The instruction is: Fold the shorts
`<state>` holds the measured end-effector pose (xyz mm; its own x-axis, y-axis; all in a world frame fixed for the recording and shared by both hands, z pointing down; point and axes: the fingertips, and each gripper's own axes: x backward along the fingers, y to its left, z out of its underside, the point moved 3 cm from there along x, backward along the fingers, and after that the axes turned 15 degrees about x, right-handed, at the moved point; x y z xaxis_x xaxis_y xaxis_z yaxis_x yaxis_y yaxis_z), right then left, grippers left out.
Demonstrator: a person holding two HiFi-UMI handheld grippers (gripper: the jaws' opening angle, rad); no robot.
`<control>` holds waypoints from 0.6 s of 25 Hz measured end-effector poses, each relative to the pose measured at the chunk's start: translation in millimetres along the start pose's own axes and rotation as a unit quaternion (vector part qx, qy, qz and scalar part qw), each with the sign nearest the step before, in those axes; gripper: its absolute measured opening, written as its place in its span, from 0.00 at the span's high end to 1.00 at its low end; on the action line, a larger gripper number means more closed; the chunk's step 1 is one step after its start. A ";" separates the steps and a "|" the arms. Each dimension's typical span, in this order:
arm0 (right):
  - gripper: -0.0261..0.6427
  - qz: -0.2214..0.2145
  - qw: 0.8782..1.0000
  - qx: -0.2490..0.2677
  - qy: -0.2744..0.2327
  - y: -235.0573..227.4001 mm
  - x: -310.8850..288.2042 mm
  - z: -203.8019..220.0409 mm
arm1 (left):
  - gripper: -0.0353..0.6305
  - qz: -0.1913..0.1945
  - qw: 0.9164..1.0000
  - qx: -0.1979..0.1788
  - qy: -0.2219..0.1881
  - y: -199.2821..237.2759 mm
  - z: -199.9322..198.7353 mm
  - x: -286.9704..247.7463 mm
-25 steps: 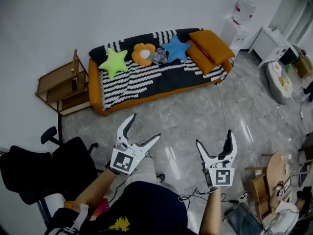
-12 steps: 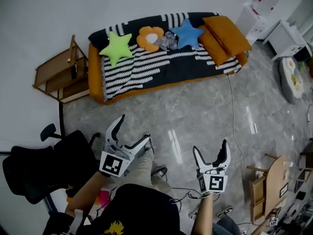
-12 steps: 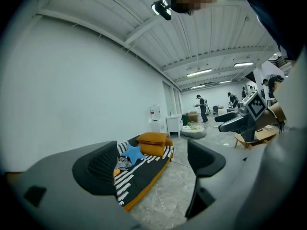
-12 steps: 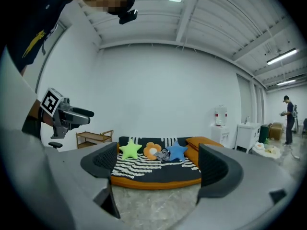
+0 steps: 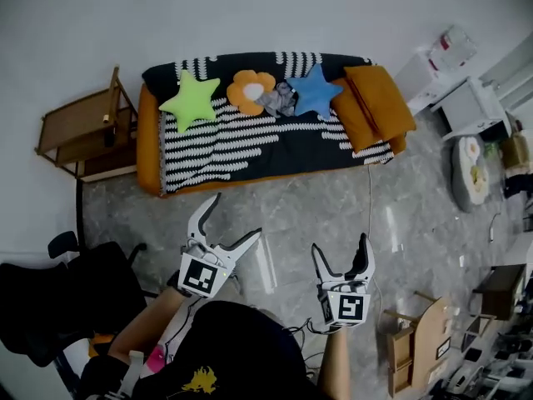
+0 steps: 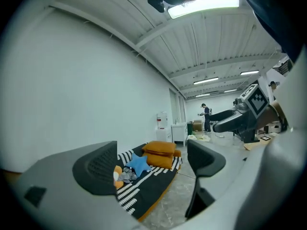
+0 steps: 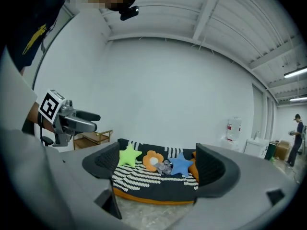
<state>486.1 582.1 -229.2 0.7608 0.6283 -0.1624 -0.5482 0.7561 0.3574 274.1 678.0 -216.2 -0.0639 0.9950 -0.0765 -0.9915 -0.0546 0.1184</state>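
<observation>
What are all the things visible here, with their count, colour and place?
sofa: one, orange, striped cover, by wall
green star cushion: one, green, sofa's left
flower cushion: one, orange, sofa's middle
shorts: one, grey, crumpled beside flower cushion
blue star cushion: one, blue, right of shorts
pillows: two, orange, sofa's right end
shelf: one, brown, left of sofa
chair: one, black, lower left
left claw: one, white, open, empty
right claw: one, white, open, empty, just closing slightly

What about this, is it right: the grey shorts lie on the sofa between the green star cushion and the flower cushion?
Not quite. The head view shows the grey shorts on the sofa between the blue star cushion and the flower cushion.
</observation>
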 end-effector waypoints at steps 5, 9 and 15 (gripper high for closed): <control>0.25 -0.036 0.998 0.028 0.049 25.4 -63.1 -7.8 | 0.26 0.023 1.000 0.004 0.011 34.8 8.8 -13.8; 0.27 -0.054 0.996 0.024 0.066 32.0 -117.1 2.8 | 0.27 0.022 0.999 0.009 0.027 58.4 23.5 -31.5; 0.29 -0.076 0.996 0.028 0.044 24.4 -210.0 17.1 | 0.27 -0.006 0.999 0.002 0.044 99.5 47.7 -78.6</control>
<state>318.9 465.5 -170.6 0.7986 0.5232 -0.2975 -0.4074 0.8338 0.3726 185.9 598.3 -151.2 -0.0627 0.9845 -0.1636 -0.9916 -0.0429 0.1217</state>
